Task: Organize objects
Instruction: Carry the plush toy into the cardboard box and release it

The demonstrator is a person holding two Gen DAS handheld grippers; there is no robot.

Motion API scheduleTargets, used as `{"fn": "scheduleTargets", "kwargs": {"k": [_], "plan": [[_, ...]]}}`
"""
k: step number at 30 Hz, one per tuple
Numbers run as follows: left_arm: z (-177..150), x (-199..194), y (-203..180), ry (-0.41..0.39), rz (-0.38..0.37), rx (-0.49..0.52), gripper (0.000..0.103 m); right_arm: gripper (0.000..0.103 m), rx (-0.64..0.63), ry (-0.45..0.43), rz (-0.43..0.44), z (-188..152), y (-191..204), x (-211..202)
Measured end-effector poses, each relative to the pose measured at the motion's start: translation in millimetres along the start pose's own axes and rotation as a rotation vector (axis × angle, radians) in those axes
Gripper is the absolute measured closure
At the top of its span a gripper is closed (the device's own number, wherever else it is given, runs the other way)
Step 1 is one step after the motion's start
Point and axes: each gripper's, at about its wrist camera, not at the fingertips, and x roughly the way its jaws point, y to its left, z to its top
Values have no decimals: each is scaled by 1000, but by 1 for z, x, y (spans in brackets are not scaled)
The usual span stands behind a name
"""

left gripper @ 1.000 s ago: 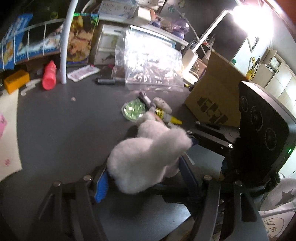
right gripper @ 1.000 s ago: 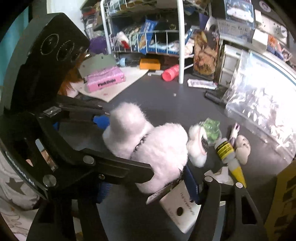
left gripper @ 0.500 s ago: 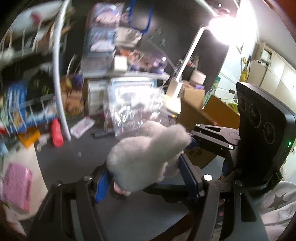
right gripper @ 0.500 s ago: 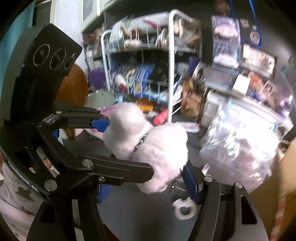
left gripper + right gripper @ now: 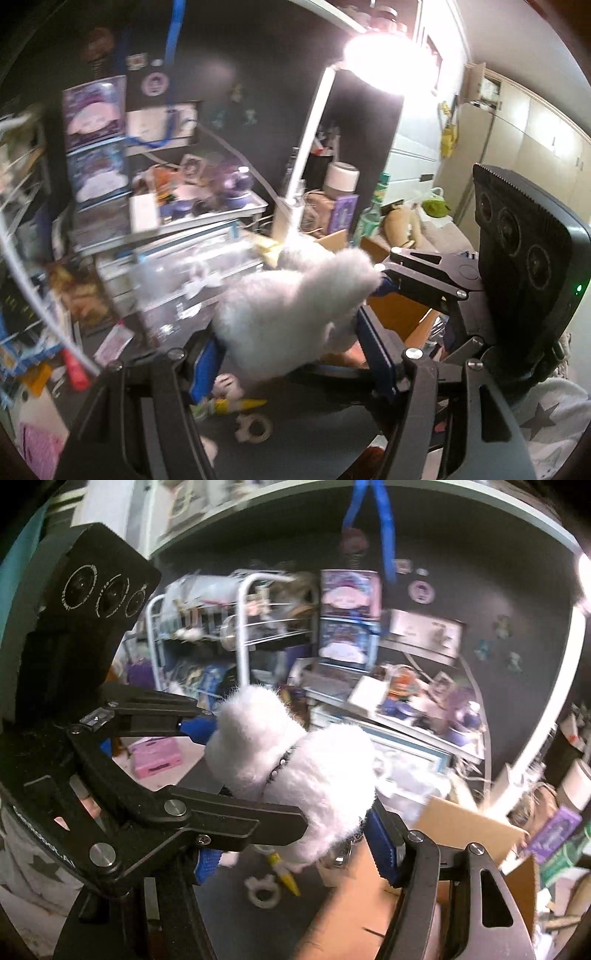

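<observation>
Holding the white plush toy point(image 5: 295, 314) between both tools, I keep it clear of the dark desk point(image 5: 314, 439) and above the open cardboard box point(image 5: 461, 823) beside it. The left gripper point(image 5: 291, 354) clamps the toy's lower body between its blue pads; the right gripper point(image 5: 299, 834) is closed on the other end, near the beaded collar. I judge the two-point grip suits a soft, bulky load that would sag or swing from one clamp.

The toy is long-pile fleece, rounded and compressible, so the pads sink into it. The box is stiff brown card with raised flaps; I judge it the likely destination.

Small items lie on the desk below: a yellow-tipped tube point(image 5: 284, 875), smooth and tapered, and a pale ring-shaped piece point(image 5: 262, 886). The backdrop is blurred shelving.
</observation>
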Motion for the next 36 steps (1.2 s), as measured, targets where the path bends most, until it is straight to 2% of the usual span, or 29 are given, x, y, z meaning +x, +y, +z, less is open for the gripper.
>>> {"fn": "scheduleTargets", "kwargs": {"k": [5, 11, 19, 25, 27, 29, 36], "plan": [[18, 34, -18, 43, -69, 6, 38, 40, 65, 26, -37, -9, -34, -14], [25, 72, -35, 97, -117, 8, 38, 40, 134, 65, -64, -25, -66, -21], [23, 118, -46, 208, -174, -27, 38, 40, 163, 180, -102, -47, -92, -16], [19, 132, -50, 251, -179, -37, 38, 39, 170, 233, -149, -59, -101, -11], [18, 134, -49, 260, -172, -41, 34, 35, 172, 243, -161, -61, -104, -10], [18, 134, -50, 258, -160, -33, 30, 29, 171, 242, -174, -62, -106, -10], [17, 120, -46, 234, -127, -16, 29, 28, 155, 234, -188, -59, -101, -13]]}}
